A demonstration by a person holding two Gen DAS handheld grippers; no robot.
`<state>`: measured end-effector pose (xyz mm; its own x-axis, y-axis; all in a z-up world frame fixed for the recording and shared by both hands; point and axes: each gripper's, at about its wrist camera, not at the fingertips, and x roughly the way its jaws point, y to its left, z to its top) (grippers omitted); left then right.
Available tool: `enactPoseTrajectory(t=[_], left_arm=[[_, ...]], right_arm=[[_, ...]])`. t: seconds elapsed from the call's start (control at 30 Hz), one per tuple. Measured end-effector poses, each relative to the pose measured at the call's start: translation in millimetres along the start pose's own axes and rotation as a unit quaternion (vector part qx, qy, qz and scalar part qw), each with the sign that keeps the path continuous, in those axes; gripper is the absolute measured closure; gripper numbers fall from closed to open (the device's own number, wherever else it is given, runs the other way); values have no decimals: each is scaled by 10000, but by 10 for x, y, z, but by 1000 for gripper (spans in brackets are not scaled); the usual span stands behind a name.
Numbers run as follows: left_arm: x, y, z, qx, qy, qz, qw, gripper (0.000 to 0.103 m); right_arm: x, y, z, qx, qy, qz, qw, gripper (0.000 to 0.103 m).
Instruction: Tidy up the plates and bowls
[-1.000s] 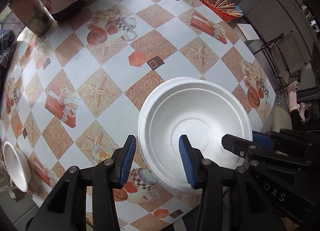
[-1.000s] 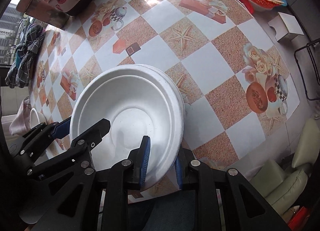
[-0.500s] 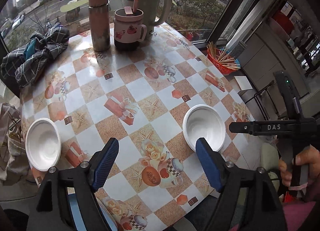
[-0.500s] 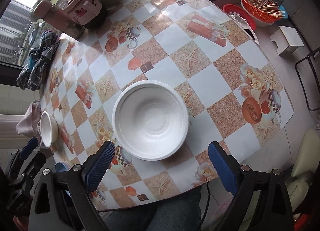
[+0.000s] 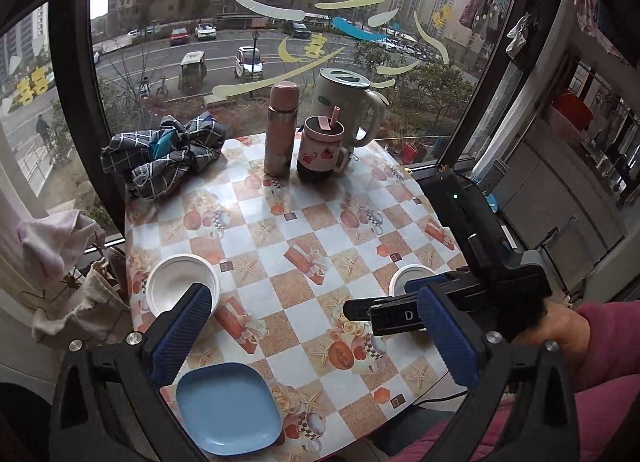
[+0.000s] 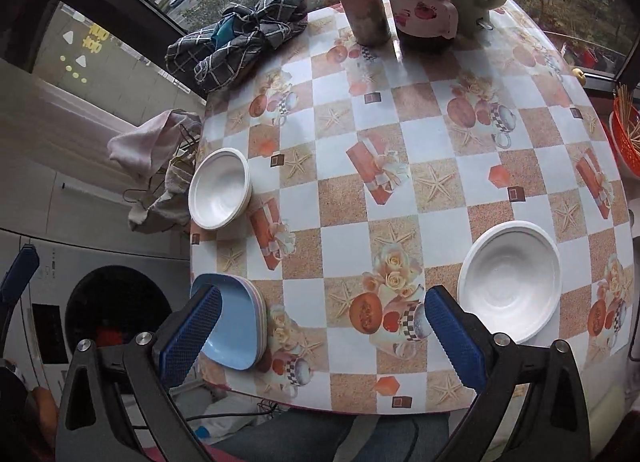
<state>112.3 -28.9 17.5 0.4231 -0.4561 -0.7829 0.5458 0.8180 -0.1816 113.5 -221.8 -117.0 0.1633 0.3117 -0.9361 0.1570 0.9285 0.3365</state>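
While I held both tools above the table [image 6: 440, 165], the left gripper [image 5: 316, 334] stood with its blue pads spread wide and nothing between them, and the right gripper [image 6: 324, 334] was likewise wide apart and empty. In the left wrist view the right tool crossed the lower right of the frame, and its black body hid most of the large white bowl [image 6: 510, 282], of which only a sliver of rim showed there. In the right wrist view that bowl sat in the lower right, just beyond the right-hand pad. The blue plates [image 6: 234, 326], stacked, lay at the lower left of that frame, partly behind the left-hand pad. The small white bowl [image 6: 219, 189] rested at the table's left edge, well apart from the large one. Toward the top of both frames stood a pink flask [image 5: 282, 127], a lidded mug [image 5: 322, 149] and a pale jug [image 5: 352, 109], close together, with a checked cloth [image 5: 164, 153] bundled to their left. A red basket of sticks [image 6: 628, 133] showed at the right edge.
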Motion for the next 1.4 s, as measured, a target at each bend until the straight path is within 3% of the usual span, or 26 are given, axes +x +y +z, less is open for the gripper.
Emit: enactPoseTrajectory(t=[0.13,0.47,1.03,1.4], left_arm=[[126,-44,-86,364,504,251,9978,0],[141,169,-119,-72,633,207,9978,0],[246,172,-127,-293,856,-27,9959,0],[263,185,-139,-383,892,9,9953,0]], right_arm=[[197,78,-96,-54,442,-106,9989,1],[211,-30,-106,322,572,-130,9978,1],[227,-124,-139,464,634,-116,9968,1],[236,-133,-137,498,654,-126,9965,1]])
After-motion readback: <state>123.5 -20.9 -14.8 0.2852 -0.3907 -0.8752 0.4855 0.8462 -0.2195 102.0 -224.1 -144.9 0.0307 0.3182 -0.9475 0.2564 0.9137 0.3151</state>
